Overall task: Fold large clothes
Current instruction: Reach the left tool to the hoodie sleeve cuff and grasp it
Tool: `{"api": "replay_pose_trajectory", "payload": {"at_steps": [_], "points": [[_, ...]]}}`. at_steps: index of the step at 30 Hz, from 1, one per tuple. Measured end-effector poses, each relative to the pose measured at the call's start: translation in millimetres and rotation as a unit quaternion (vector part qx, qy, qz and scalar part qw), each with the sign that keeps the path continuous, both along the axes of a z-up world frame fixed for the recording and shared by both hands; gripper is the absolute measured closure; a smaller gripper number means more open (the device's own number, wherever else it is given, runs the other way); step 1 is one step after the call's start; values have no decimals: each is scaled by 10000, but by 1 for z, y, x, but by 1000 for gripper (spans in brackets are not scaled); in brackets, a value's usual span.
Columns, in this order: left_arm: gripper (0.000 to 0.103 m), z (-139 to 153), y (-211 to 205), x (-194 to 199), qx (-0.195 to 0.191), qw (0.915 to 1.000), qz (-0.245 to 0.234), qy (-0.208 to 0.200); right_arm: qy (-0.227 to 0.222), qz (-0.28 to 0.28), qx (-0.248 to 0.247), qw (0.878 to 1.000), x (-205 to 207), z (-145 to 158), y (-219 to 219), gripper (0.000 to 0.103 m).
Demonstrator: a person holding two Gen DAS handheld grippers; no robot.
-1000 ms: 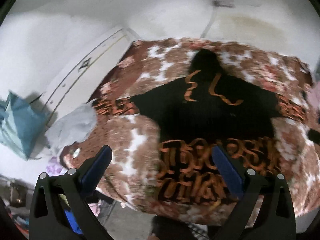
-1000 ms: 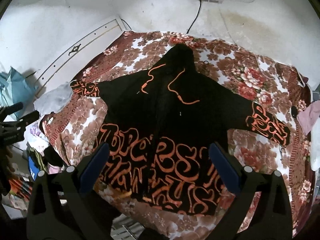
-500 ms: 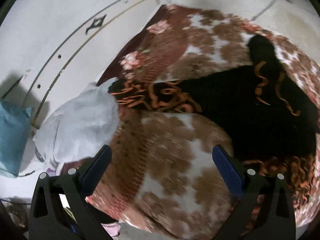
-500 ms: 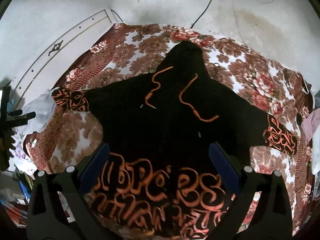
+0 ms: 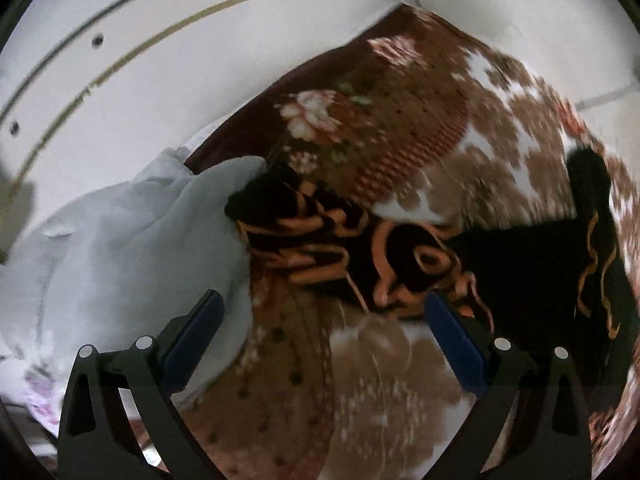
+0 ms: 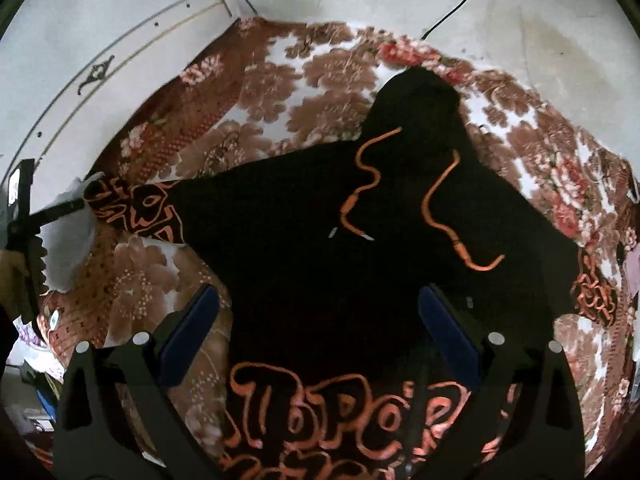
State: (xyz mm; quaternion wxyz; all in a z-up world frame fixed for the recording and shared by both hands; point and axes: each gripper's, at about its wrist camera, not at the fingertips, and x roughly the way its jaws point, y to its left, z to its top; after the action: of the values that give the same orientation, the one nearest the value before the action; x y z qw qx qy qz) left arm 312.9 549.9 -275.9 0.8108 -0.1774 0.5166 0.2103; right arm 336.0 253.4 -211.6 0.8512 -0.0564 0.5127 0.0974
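Your left gripper (image 5: 320,312) has swung over and come in close to the sleeve (image 5: 340,248) of the black hoodie (image 6: 360,248). A second ago it was looking at the whole hoodie from far back. Your right gripper (image 6: 318,308) has moved in closer too, so the hood (image 6: 416,96) and the orange strings (image 6: 448,216) look bigger now.

The hoodie lies flat and spread out on the bed, on top of the brown flower blanket (image 6: 320,76). In the right view the hood points to 12 o'clock. One sleeve goes out to 9 o'clock and the other sleeve (image 6: 592,292) goes out to 3 o'clock. The big orange letters (image 6: 340,408) on the front sit at 6 o'clock, between your right fingers.

Your left fingers (image 5: 196,332) are spread wide and hold nothing. The sleeve with the orange squiggles is just past their tips, toward 12 o'clock. The cuff end of that sleeve touches a pale grey cloth (image 5: 132,264) at 9 o'clock. The left view is a bit blurry. A white headboard (image 5: 132,60) with a thin gold line is at 11 o'clock.

Your right fingers (image 6: 192,332) are spread wide too and hold nothing. They hang above the middle of the hoodie. In the right view you can see part of your left gripper at 9 o'clock, by the sleeve end. A black cord (image 6: 452,8) runs down the wall at 1 o'clock.
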Motion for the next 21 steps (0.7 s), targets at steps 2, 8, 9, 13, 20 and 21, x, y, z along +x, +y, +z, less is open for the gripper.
{"api": "replay_pose_trajectory", "payload": {"at_steps": [2, 8, 9, 13, 20, 21], "points": [[5, -17, 18, 8, -164, 9998, 90, -66, 121, -46, 30, 9999, 11, -19, 14, 5], [34, -75, 60, 28, -760, 9957, 534, 33, 497, -53, -146, 9986, 42, -84, 54, 5], [32, -83, 68, 28, -830, 9936, 764, -29, 506, -18, -171, 9986, 44, -91, 58, 5], [25, -94, 92, 17, -1322, 9792, 1455, -502, 571, 140, -362, 9976, 56, -126, 75, 5], [91, -106, 95, 21, -1496, 9736, 1628, -575, 774, 239, -629, 9947, 72, -194, 95, 5], [93, -103, 95, 19, -1554, 9716, 1655, -660, 792, 261, -646, 9944, 73, -201, 97, 5]]}}
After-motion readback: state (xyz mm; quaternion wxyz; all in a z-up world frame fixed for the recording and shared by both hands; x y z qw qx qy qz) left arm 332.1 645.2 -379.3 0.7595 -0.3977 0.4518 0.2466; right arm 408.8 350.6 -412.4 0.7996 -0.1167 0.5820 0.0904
